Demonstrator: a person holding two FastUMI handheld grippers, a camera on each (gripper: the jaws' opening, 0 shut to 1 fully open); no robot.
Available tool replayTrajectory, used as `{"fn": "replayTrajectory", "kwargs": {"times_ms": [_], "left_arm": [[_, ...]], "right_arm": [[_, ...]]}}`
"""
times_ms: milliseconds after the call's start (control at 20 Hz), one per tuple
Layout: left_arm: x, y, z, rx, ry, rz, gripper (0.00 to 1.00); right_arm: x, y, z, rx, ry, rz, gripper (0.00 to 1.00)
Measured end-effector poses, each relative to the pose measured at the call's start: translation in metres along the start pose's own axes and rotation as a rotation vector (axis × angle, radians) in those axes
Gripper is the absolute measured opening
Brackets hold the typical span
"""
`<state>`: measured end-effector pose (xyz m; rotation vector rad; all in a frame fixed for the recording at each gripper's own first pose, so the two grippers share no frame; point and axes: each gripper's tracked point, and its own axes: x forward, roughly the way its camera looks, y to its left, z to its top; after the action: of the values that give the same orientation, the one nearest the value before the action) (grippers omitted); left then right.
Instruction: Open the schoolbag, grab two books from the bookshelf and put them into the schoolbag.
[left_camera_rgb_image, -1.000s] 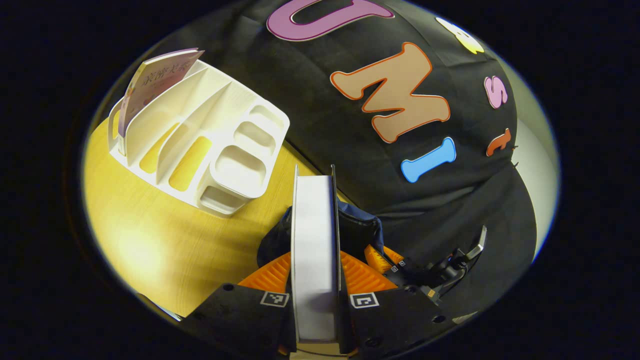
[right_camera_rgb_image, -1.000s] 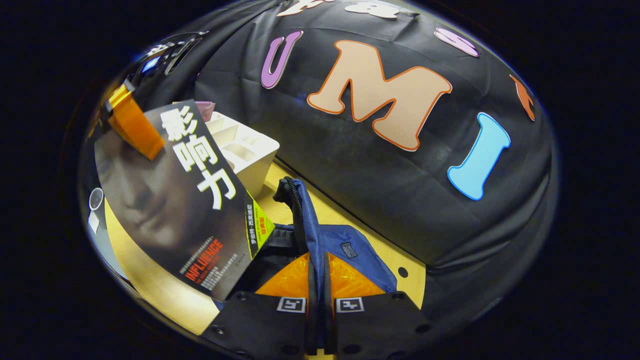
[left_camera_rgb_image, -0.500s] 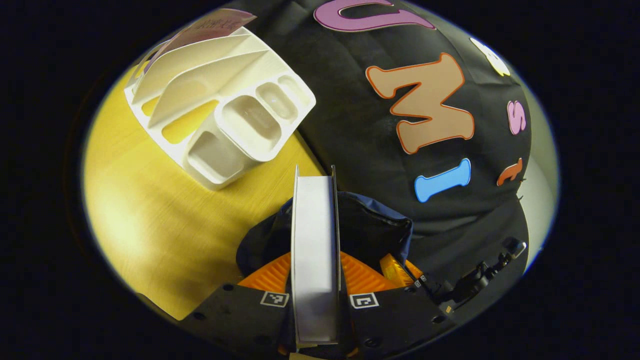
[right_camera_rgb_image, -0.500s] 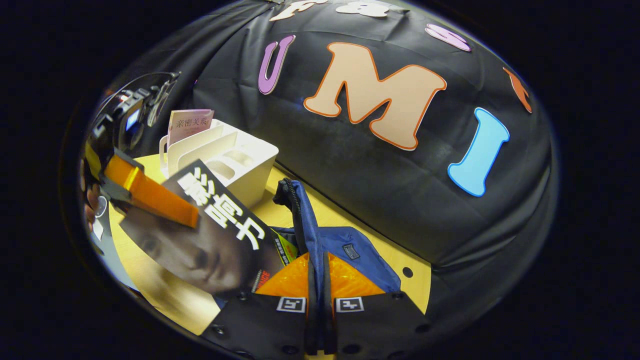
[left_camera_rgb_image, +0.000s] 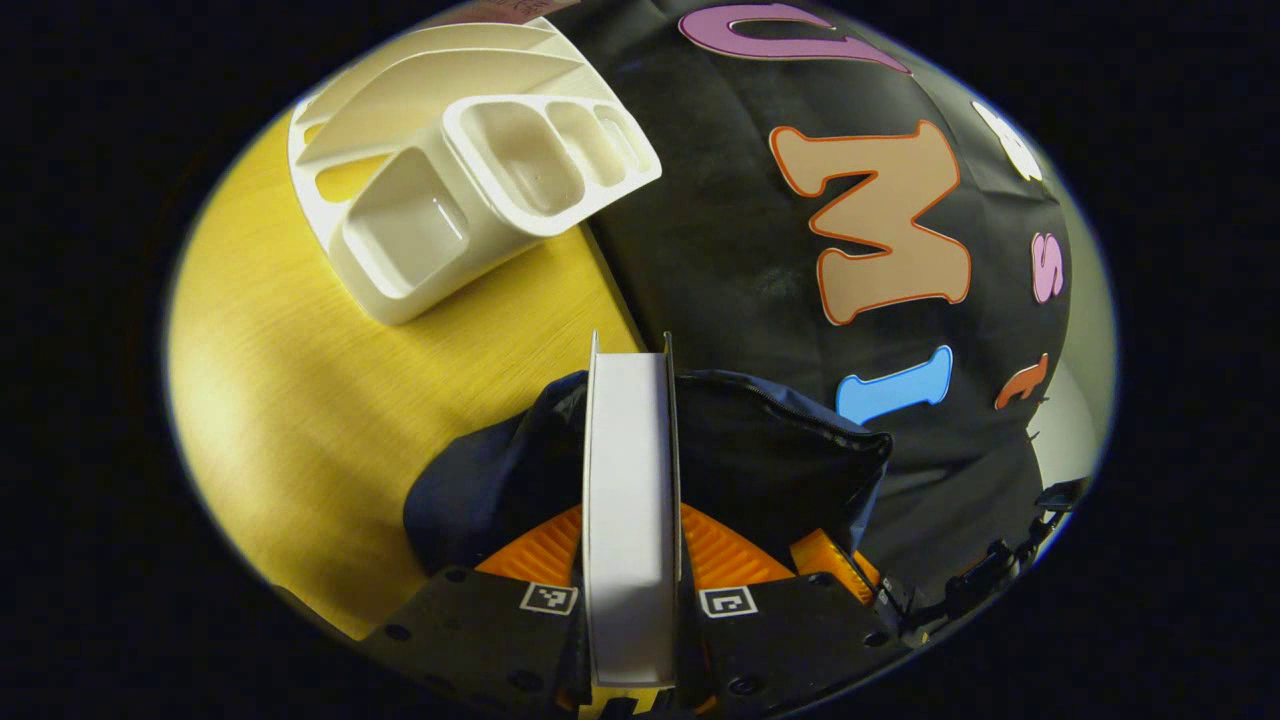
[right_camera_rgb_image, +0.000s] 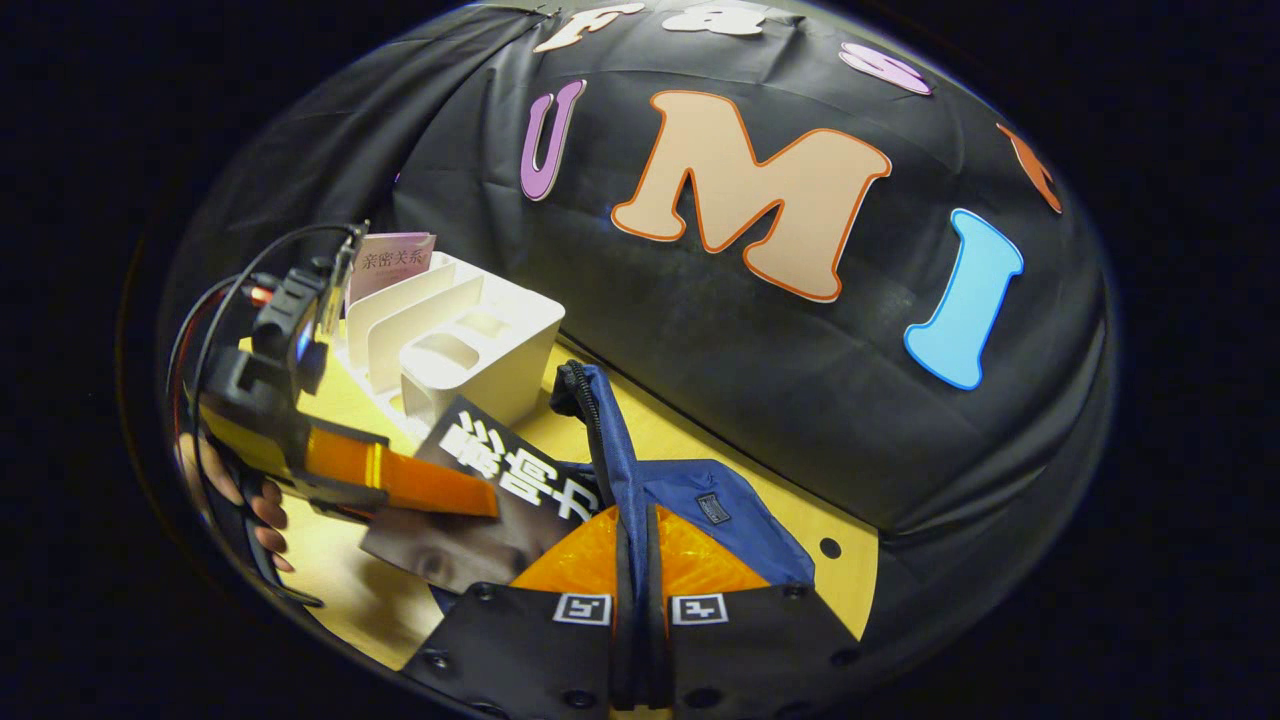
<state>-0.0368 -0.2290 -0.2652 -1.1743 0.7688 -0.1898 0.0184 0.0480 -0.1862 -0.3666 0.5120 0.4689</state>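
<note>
Now your left hand-held gripper (left_camera_rgb_image: 630, 520) clamps the dark-covered book (left_camera_rgb_image: 628, 500) edge-on, over the open schoolbag (left_camera_rgb_image: 780, 450) | your right hand-held gripper (right_camera_rgb_image: 637, 560) pinches the bag's blue zippered flap (right_camera_rgb_image: 615, 450), lifted upright | white bookshelf (right_camera_rgb_image: 460, 340) behind on the table (left_camera_rgb_image: 330, 400), a pink book (right_camera_rgb_image: 395, 262) in it.

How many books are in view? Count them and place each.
2. A dark-covered book is clamped in the left gripper over the open blue fabric schoolbag. A pink-covered book stands in the white plastic bookshelf. Others may be hidden.
</note>
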Motion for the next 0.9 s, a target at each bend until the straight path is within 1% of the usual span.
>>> {"fn": "replayTrajectory", "kwargs": {"times_ms": [150,300,450,500,600,700,800,900], "left_arm": [[0.021,0.005,-0.009,-0.035,-0.014,0.0,0.3],[0.045,0.003,-0.018,-0.072,-0.03,-0.025,0.3],[0.066,0.002,-0.035,-0.111,-0.021,-0.038,0.31],[0.075,0.002,-0.043,-0.123,-0.006,-0.043,0.34],[0.084,0.001,-0.057,-0.127,0.022,-0.052,0.33],[0.092,0.005,-0.057,-0.111,0.012,-0.045,0.34],[0.102,0.005,-0.056,-0.116,0.007,-0.043,0.34],[0.106,0.007,-0.061,-0.093,0.022,-0.042,0.35]], "right_arm": [[-0.001,0.004,0.002,0.0,-0.008,0.019,0.08],[-0.003,0.006,0.0,-0.005,-0.013,0.03,0.08],[-0.005,0.009,0.0,-0.003,-0.017,0.041,0.08],[-0.005,0.01,0.0,-0.003,-0.017,0.046,0.08],[-0.008,0.011,0.001,-0.011,-0.019,0.051,0.08],[-0.01,0.007,-0.001,-0.014,-0.014,0.045,0.08],[-0.011,0.004,-0.003,0.002,-0.007,0.042,0.08],[-0.011,0.001,-0.004,0.01,0.0,0.036,0.08]]}}
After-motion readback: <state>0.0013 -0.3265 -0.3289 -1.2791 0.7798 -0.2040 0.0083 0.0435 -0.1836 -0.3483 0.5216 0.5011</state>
